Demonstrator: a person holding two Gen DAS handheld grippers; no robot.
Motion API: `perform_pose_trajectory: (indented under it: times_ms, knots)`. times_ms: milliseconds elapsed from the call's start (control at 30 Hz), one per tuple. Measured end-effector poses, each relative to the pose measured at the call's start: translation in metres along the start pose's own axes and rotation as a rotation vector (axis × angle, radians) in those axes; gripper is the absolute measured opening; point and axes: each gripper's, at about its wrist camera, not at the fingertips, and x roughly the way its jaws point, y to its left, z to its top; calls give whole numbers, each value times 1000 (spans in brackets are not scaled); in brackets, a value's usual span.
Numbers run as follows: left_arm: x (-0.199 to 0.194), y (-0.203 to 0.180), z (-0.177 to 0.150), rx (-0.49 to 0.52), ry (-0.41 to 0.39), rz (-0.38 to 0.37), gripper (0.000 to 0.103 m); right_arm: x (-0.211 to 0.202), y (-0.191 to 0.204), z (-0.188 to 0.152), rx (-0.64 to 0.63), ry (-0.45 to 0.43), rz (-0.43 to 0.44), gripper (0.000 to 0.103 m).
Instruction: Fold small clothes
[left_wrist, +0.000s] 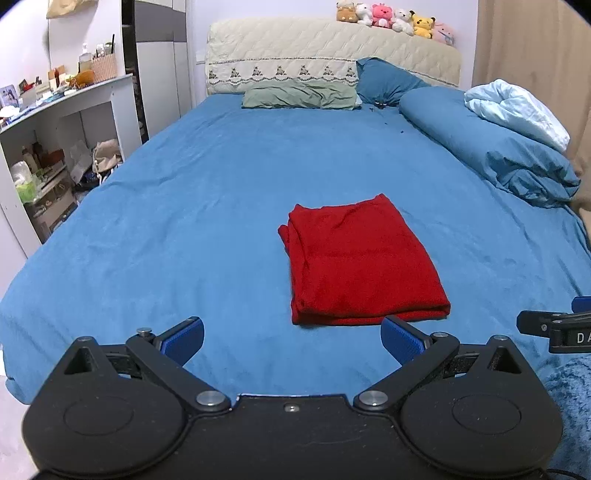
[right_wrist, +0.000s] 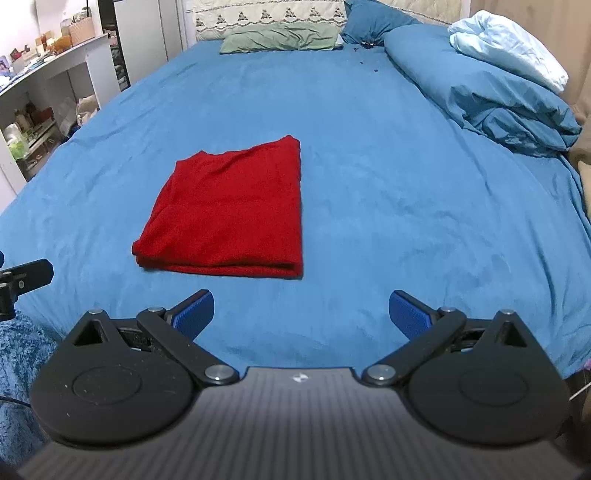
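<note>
The folded red knit garment (left_wrist: 360, 264) lies flat on the blue bedsheet (left_wrist: 207, 206), a neat rectangle with its thick fold edge nearest the grippers; what kind of garment it is cannot be made out. The left gripper (left_wrist: 291, 339) hovers just short of that near edge, its blue-padded fingers (left_wrist: 404, 341) spread wide and holding nothing. The right gripper (right_wrist: 301, 314) hangs just short of the garment, off its right corner, jaws equally spread and empty. Only a cut-off black tip of each gripper shows at the other view's edge.
</note>
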Motion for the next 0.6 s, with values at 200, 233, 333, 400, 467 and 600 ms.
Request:
perform_pose_trajectory:
  times_ms: [200, 233, 333, 400, 467, 600]
  knots:
    - [-4, -4, 0, 17, -20, 8, 103, -2, -3, -4, 13, 5, -4, 103]
    - [-4, -3, 0, 19, -23, 5, 103, -2, -4, -4, 14, 5, -4, 103]
    - [-5, -5, 0, 24, -30, 5, 103, -2, -5, -6, 17, 7, -6, 103]
    - [-5, -5, 1, 28, -33, 5, 103, -2, -6, -6, 18, 9, -7, 103]
    - [-5, -5, 1, 30, -33, 5, 103, -2, -6, -6, 19, 10, -6, 103]
    - [-6, -7, 1, 33, -34, 5, 103, -2, -5, -6, 23, 11, -4, 103]
